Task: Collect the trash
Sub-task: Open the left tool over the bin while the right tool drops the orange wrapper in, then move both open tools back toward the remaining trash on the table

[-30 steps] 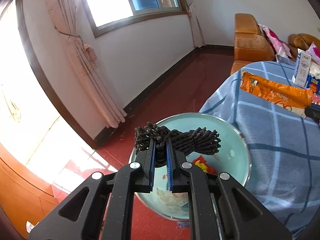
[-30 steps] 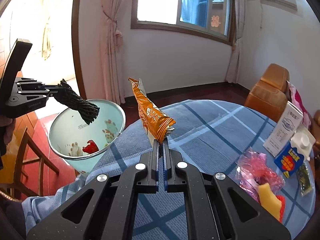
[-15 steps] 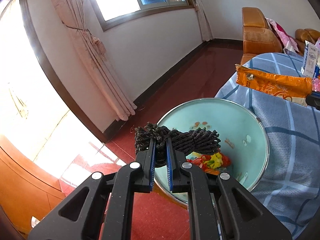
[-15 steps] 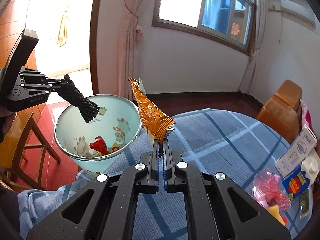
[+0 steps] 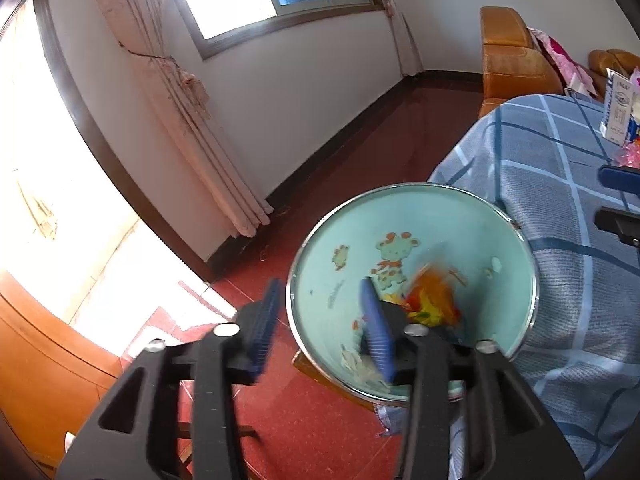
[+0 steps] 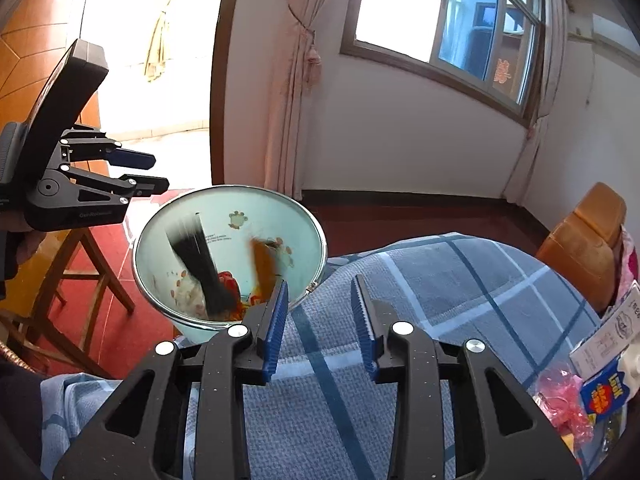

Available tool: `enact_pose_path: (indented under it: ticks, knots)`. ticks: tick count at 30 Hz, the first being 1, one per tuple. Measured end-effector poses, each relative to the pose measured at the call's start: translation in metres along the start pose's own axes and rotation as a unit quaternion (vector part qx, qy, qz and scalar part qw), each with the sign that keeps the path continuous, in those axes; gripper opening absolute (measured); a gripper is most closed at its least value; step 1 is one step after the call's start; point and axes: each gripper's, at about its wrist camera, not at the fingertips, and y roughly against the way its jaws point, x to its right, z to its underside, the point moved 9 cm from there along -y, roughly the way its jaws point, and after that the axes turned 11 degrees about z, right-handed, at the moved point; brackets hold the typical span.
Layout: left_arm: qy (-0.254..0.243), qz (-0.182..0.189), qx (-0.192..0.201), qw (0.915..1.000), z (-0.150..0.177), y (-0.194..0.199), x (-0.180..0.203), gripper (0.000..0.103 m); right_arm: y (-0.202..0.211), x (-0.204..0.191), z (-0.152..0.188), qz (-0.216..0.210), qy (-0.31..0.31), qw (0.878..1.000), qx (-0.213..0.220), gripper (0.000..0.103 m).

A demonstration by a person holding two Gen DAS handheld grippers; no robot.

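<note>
I have both tongs parted with nothing between the pads, their jaws having just been opening: the left gripper (image 5: 320,328) hangs over the near rim of the pale green bin (image 6: 160,236); the right gripper (image 6: 318,320) sits over the blue checked tablecloth (image 6: 460,280), just beside the bin. The black mesh bundle (image 6: 200,260) and orange wrapper (image 6: 262,260) blur inside the bin. A wooden stool (image 6: 92,264) stands beside the bin; cartons (image 6: 604,344) and pink wrapping (image 6: 564,404) lie on the cloth's far right.

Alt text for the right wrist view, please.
Right gripper, jaws just opened and empty, above the blue checked tablecloth. Beyond it, a black mesh bundle and orange wrapper blur inside the pale green bin; left gripper open.
</note>
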Motion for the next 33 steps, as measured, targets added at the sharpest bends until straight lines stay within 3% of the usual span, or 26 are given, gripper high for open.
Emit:
enact_pose_path:
  ticks: [2, 7, 13, 16, 22, 24, 30, 33]
  knots:
    - [0.002, -0.003, 0.001, 1.0000, 0.000, 0.000, -0.001, 0.055, 0.002, 0.002, 0.001, 0.006, -0.005, 1.000, 0.000, 0.043]
    - [0.005, 0.001, 0.008, 1.0000, -0.001, 0.003, 0.002, 0.065, 0.010, 0.015, 0.003, 0.031, -0.020, 0.999, -0.001, 0.045]
    - [0.004, 0.046, 0.023, 0.9987, -0.004, 0.008, 0.033, 0.067, 0.048, 0.067, 0.034, 0.098, -0.090, 0.991, -0.026, 0.046]
    - [-0.018, 0.076, 0.022, 0.9967, -0.005, 0.005, 0.068, 0.067, 0.077, 0.109, 0.070, 0.153, -0.145, 0.976, -0.049, 0.047]
    - [-0.048, 0.116, 0.028, 0.9918, -0.015, 0.003, 0.121, 0.067, 0.127, 0.183, 0.160, 0.252, -0.249, 0.928, -0.115, 0.047]
    - [-0.056, 0.126, 0.032, 0.9899, -0.019, 0.005, 0.137, 0.068, 0.134, 0.194, 0.180, 0.258, -0.271, 0.918, -0.131, 0.047]
    - [-0.067, 0.139, 0.033, 0.9874, -0.022, 0.006, 0.159, 0.068, 0.127, 0.200, 0.208, 0.245, -0.296, 0.907, -0.171, 0.047]
    - [-0.066, 0.143, 0.032, 0.9870, -0.025, 0.004, 0.162, 0.068, 0.117, 0.203, 0.217, 0.233, -0.302, 0.905, -0.189, 0.035]
